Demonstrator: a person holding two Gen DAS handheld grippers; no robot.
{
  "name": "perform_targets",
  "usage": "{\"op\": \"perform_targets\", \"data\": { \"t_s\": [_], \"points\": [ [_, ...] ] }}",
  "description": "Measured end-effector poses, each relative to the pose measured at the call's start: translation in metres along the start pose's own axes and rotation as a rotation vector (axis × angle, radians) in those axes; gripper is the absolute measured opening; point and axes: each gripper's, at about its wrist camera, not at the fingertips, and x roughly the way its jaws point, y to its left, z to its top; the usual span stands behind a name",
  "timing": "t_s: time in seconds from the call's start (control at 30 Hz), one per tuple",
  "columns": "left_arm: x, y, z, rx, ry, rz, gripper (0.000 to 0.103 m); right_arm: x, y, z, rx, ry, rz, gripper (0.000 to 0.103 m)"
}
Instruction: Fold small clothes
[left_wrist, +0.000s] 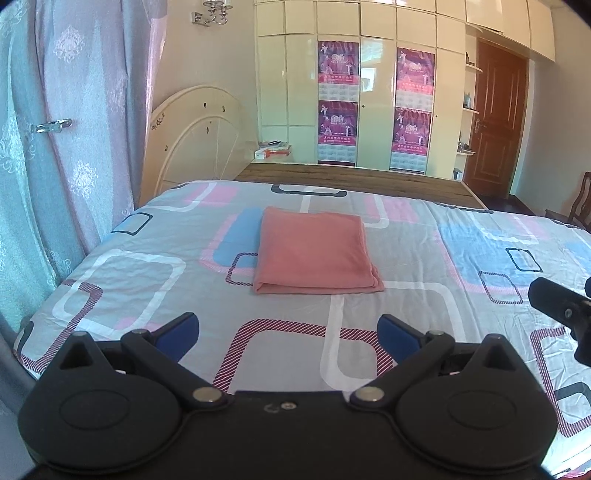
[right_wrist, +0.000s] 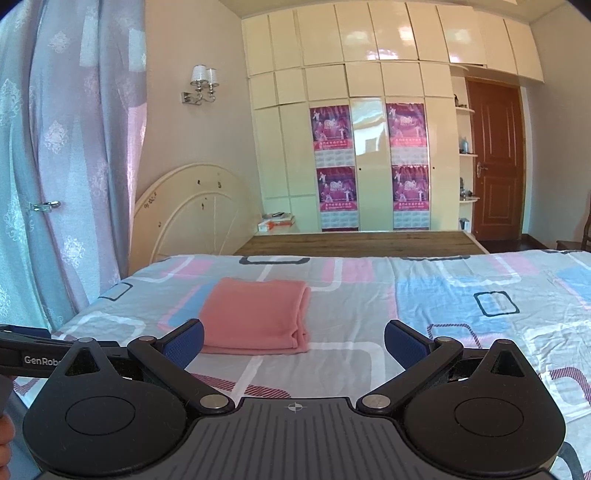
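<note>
While level, both jaws apart.

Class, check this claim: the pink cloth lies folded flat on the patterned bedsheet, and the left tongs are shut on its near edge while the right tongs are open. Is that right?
One detail is wrong. The left tongs are open too and hold nothing; the left wrist view shows them short of the pink cloth. The cloth does lie folded on the patterned bedsheet, and the right tongs are open.
</note>
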Motion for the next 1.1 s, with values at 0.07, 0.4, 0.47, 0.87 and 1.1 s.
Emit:
{"op": "perform_targets", "data": {
  "t_s": [0.07,0.4,0.47,0.87,1.1],
  "points": [
    [-0.001,-0.001,0.0,0.003,0.0,-0.001,0.102,0.0,-0.002,0.0,0.005,0.001,-0.004,0.102],
    [0.002,-0.003,0.001,0.004,0.004,0.002,0.102,0.003,-0.007,0.0,0.016,0.012,-0.003,0.102],
    [0.003,-0.003,0.002,0.001,0.005,0.002,0.102,0.004,-0.006,0.001,0.011,0.014,-0.003,0.102],
    [0.008,-0.004,0.001,0.008,0.011,0.001,0.102,0.009,-0.006,0.0,0.013,0.023,-0.002,0.102],
    [0.011,-0.004,0.002,0.007,0.017,-0.001,0.102,0.014,-0.005,0.0,0.015,0.032,-0.008,0.102]
  ]
}}
